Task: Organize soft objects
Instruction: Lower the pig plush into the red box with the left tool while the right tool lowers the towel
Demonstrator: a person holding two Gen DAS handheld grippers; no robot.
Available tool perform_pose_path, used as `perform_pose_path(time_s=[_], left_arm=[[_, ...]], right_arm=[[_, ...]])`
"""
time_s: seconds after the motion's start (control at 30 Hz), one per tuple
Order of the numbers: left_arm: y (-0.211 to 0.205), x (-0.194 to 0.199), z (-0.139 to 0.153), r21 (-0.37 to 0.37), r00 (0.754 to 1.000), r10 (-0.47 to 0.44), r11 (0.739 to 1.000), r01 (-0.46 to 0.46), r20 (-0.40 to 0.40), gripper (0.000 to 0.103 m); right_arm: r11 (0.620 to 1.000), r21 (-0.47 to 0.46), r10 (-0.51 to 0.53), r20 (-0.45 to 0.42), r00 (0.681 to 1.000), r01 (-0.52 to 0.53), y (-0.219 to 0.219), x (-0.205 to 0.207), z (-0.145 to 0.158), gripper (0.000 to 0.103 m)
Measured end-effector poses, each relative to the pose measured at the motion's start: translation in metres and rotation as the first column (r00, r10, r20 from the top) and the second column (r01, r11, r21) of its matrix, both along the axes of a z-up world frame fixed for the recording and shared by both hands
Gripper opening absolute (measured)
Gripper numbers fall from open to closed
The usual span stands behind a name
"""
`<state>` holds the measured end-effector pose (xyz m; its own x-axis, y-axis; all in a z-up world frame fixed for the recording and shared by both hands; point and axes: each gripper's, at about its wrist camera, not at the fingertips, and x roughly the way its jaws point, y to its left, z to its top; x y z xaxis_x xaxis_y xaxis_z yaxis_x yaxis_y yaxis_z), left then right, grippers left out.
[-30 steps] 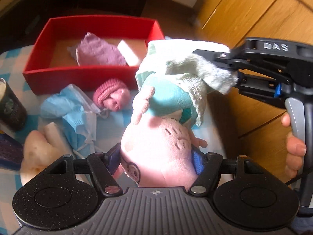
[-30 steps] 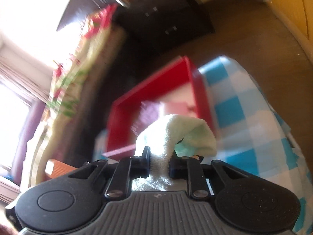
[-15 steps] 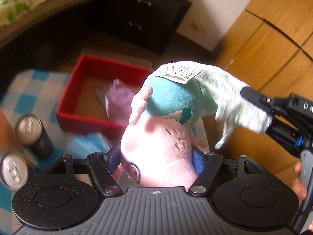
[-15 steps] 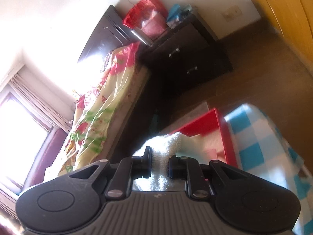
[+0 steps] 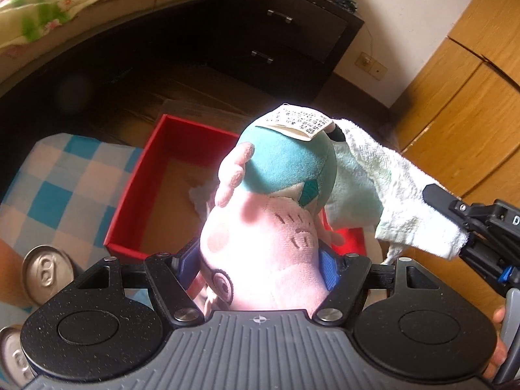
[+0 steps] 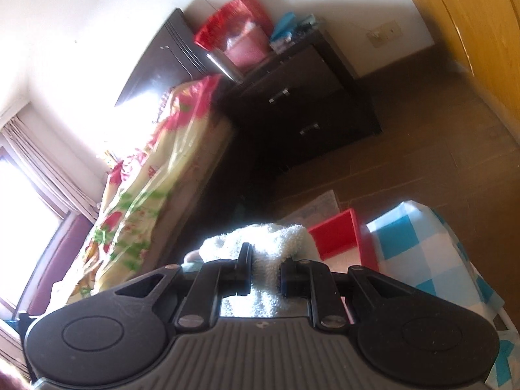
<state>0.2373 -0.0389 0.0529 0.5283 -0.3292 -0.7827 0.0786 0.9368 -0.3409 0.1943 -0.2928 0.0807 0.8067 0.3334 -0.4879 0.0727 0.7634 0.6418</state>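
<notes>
My left gripper is shut on a pink and teal plush toy and holds it up above the red box. A white label sticks out of the toy's top. My right gripper is shut on a pale green towel; in the left wrist view the towel drapes off the toy's right side to the right gripper's fingers. The red box sits on a blue-checked cloth. A pale purple cloth lies in the box, mostly hidden.
Two drink cans stand at the lower left of the table. A dark drawer cabinet stands behind, a bed with a floral cover to the left, and wooden wardrobe doors to the right.
Both grippers have risen and tilted up from the table. The towel has been pulled off the toy's head to the right, uncovering the label. The table items have dropped out of view.
</notes>
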Motion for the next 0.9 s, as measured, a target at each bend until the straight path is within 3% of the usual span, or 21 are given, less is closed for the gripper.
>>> perform_pose_path(time_s=[0.27,0.47,0.6,0.7,0.83,0.9], left_arm=[[0.016,0.030,-0.016,0.021,0.997,0.073,0.997,-0.073,-0.005,0.070],[0.013,0.039,-0.041,0.072,0.997,0.064,0.996,-0.060,-0.046,0.071],[0.017,0.039,-0.038,0.083,0.996,0.086,0.993,-0.083,-0.028,0.072],[0.017,0.038,-0.033,0.098,0.995,0.100,0.990,-0.100,0.004,0.073],[0.014,0.036,-0.025,0.076,0.996,0.084,0.993,-0.087,0.031,0.079],[0.011,0.034,-0.020,0.073,0.996,0.079,0.994,-0.082,0.040,0.079]], right_arm=[[0.996,-0.081,-0.031,0.005,1.000,0.031,0.006,0.019,-0.015,0.000],[0.993,-0.115,0.011,-0.085,0.996,-0.021,0.024,0.039,-0.049,0.000],[0.989,-0.147,0.007,-0.110,0.994,-0.024,0.032,0.043,-0.060,0.000],[0.989,-0.146,0.014,-0.113,0.994,-0.031,0.035,0.043,-0.059,0.008],[0.985,-0.171,0.008,-0.104,0.995,-0.026,0.035,0.040,-0.052,0.027],[0.984,-0.176,0.004,-0.100,0.995,-0.022,0.034,0.039,-0.050,0.028]])
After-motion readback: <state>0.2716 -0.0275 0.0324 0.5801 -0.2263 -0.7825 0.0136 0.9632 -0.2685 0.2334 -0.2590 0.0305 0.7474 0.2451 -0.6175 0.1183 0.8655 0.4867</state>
